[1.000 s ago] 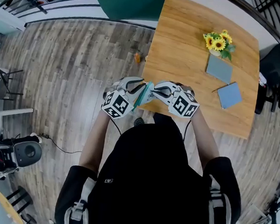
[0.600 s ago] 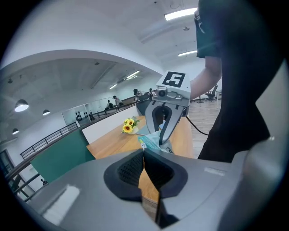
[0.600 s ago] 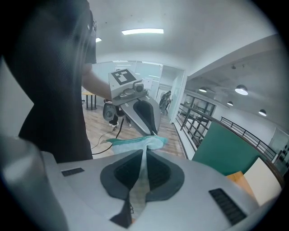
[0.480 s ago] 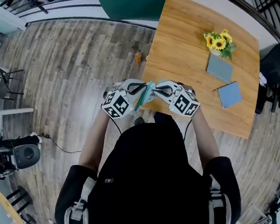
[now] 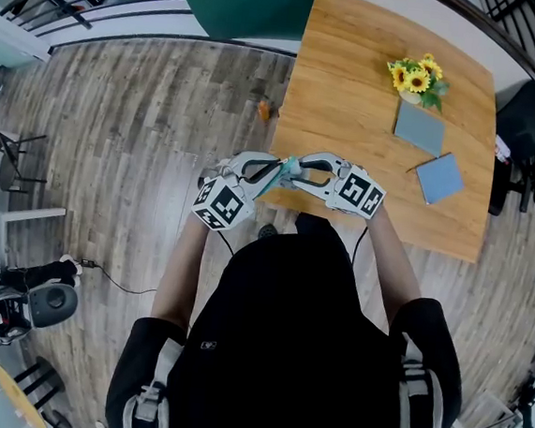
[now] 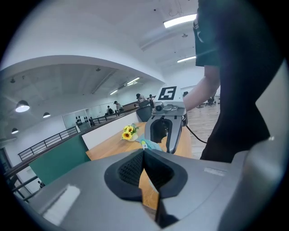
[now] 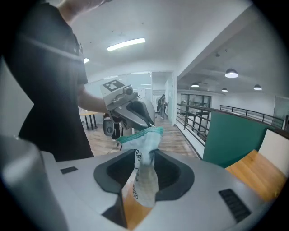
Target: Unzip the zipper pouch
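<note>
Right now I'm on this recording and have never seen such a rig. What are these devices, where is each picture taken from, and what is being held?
There is no robot here. A person holds a hand-held gripper in each hand, each with two jaws and a cube of square markers. The head view looks steeply down from the person's head. The other two views ride on the grippers and look along their own jaws.

The left gripper has its jaws shut on the teal top edge of the pouch. The right gripper has just been opening its jaws. The pouch runs between them, apparently not pinched.

On the wooden table lie sunflowers and two blue-grey flat squares.
</note>
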`<state>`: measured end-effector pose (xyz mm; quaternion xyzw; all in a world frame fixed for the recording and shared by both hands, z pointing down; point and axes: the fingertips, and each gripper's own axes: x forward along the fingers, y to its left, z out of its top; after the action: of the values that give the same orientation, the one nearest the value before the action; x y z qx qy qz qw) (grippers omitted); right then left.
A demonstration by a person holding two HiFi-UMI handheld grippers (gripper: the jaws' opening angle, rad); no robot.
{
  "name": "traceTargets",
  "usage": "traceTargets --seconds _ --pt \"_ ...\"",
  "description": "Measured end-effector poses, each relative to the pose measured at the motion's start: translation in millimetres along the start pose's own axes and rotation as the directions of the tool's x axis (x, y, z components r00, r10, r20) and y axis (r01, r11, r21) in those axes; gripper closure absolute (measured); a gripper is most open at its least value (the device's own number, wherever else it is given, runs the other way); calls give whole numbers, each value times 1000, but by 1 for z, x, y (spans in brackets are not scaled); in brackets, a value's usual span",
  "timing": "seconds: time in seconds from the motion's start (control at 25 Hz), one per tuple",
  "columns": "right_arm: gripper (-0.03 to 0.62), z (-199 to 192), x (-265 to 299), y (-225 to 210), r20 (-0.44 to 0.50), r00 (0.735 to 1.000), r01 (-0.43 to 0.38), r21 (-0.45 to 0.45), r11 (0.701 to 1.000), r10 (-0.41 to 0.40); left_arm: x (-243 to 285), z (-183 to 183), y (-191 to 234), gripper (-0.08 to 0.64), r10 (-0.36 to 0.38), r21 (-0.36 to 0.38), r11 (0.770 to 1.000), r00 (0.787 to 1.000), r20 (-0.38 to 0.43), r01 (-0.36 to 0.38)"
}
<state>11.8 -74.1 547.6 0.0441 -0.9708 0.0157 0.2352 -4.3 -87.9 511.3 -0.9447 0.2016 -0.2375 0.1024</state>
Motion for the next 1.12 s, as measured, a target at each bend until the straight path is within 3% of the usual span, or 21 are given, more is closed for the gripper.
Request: traceTargets --seconds 0.16,0.28,0.36,0.56,0.72,1.12 --pt "407 11 -3 -3 113 993 -39 117 992 26 -3 0 -5 559 -11 35 999 1000 -20 12" --pt "408 24 -8 -5 196 980 -61 168 984 28 -2 -1 -13 558 -23 56 998 999 -40 26" --pt "450 29 -10 -8 222 975 -74 188 979 31 0 0 -16 558 -27 58 998 999 -44 30" --pt "495 27 -11 -4 239 970 -93 219 971 39 -2 0 -21 558 -25 38 999 999 -37 26" --pt "494 23 -11 6 249 968 -98 239 966 37 -5 1 -29 558 -38 37 999 999 -38 39" --pt "413 14 3 43 232 966 -167 238 957 111 -21 -1 -58 558 -53 42 998 998 -43 55"
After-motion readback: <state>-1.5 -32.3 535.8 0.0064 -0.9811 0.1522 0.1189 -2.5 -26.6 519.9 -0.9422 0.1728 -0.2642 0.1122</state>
